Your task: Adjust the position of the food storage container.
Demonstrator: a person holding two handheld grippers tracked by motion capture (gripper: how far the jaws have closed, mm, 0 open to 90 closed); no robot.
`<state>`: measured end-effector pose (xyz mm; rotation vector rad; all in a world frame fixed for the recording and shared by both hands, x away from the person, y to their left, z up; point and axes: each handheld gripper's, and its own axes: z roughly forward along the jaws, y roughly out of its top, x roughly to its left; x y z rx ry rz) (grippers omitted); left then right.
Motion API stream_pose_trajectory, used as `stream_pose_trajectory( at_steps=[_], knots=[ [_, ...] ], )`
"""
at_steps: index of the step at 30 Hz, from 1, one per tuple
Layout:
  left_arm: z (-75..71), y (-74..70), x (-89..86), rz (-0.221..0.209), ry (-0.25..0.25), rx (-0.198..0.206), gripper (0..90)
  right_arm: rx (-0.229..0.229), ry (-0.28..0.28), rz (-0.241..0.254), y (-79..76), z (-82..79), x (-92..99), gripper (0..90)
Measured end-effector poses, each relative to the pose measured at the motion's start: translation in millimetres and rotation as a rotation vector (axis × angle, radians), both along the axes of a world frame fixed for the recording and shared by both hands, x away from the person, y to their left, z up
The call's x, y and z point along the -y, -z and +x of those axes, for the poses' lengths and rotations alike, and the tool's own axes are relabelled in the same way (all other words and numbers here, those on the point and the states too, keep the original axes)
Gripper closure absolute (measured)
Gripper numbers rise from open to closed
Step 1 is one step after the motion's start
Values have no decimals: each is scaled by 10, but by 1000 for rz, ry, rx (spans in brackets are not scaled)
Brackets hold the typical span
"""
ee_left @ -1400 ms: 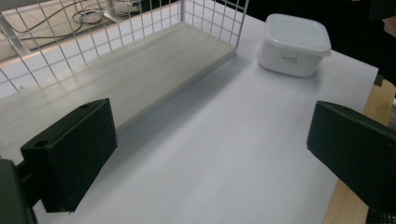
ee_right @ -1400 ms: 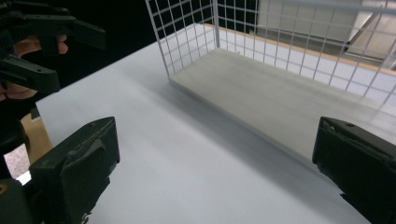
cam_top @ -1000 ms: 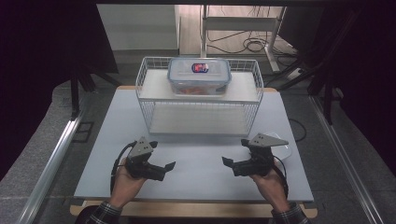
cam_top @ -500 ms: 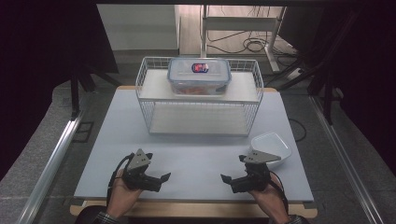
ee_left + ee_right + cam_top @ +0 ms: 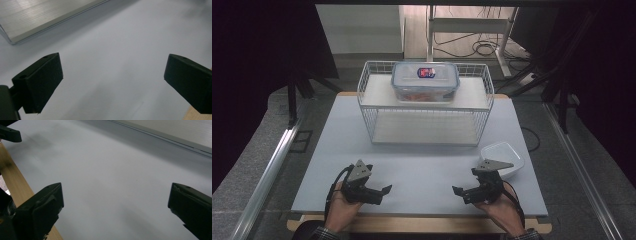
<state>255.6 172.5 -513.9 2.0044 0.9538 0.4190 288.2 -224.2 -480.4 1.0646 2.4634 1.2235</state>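
Observation:
My left gripper (image 5: 382, 194) rests low over the grey table mat (image 5: 427, 165) near the front left, jaws open and pointing right with nothing between them. Its own view shows the left gripper (image 5: 112, 82) spread wide over bare mat. My right gripper (image 5: 460, 194) sits at the front right, jaws open, pointing left toward the other one. Seen from its own camera, the right gripper (image 5: 115, 207) is equally wide and empty. A white bowl (image 5: 503, 156) lies just behind the right gripper, apart from it.
A white wire rack (image 5: 427, 107) stands at the back middle, with a clear lidded food container (image 5: 425, 80) on its upper shelf. The mat's wooden front edge (image 5: 17, 185) is close under both hands. The left gripper's jaw tip (image 5: 10, 133) shows far off.
Both hands have drawn back toward the table's front edge with jaws staying open. The white bowl, earlier covered by the right gripper, now shows behind it.

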Motion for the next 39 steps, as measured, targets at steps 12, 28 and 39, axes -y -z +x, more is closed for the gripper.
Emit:
stream_pose_trajectory(
  at_steps=[12,28,39],
  knots=[
    [11,28,8,2,5,-3,20,68,88,6,-202,110,320,570],
    [17,32,11,4,9,-3,21,125,275,-16,-295,345,919,892],
    [23,34,11,6,2,-3,21,141,445,-13,-299,441,1353,892]
  ],
)
